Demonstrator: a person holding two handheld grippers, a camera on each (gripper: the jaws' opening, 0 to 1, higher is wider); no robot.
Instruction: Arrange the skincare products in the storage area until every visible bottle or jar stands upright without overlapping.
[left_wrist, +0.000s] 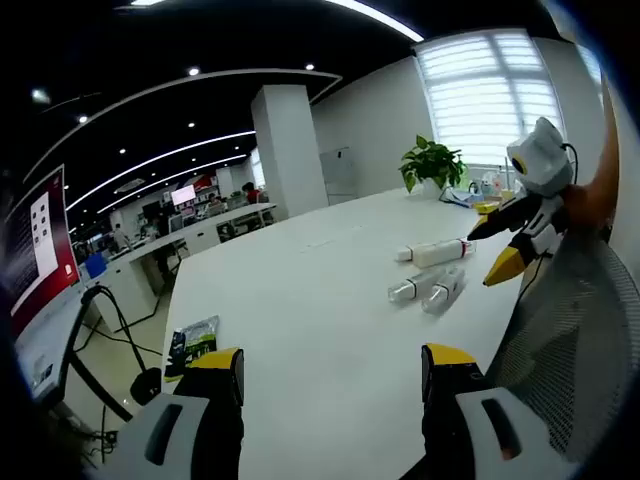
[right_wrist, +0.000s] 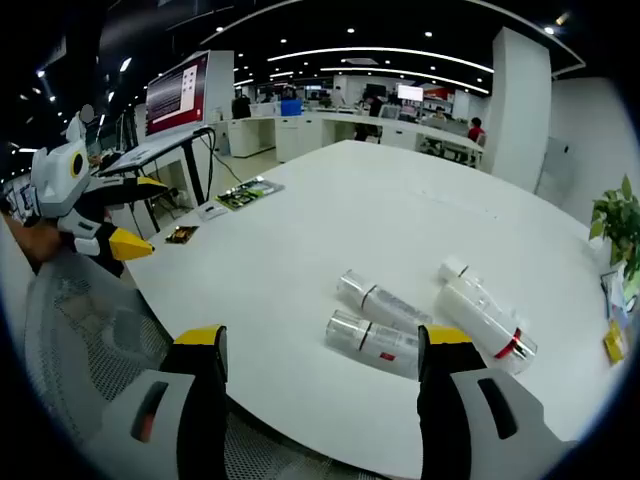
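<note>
Three skincare bottles lie on their sides on the white table. In the left gripper view they are a white tube with a red band and two clear bottles just in front of it. In the right gripper view the banded tube lies right of the clear bottles, close together. My left gripper is open and empty, well short of them. My right gripper is open too, hovering near the closest clear bottle. Each gripper appears in the other's view.
A mesh chair back stands at the table edge between the grippers. A green and black packet and a small dark item lie near the edge. A potted plant and small yellow items sit at the table's window end.
</note>
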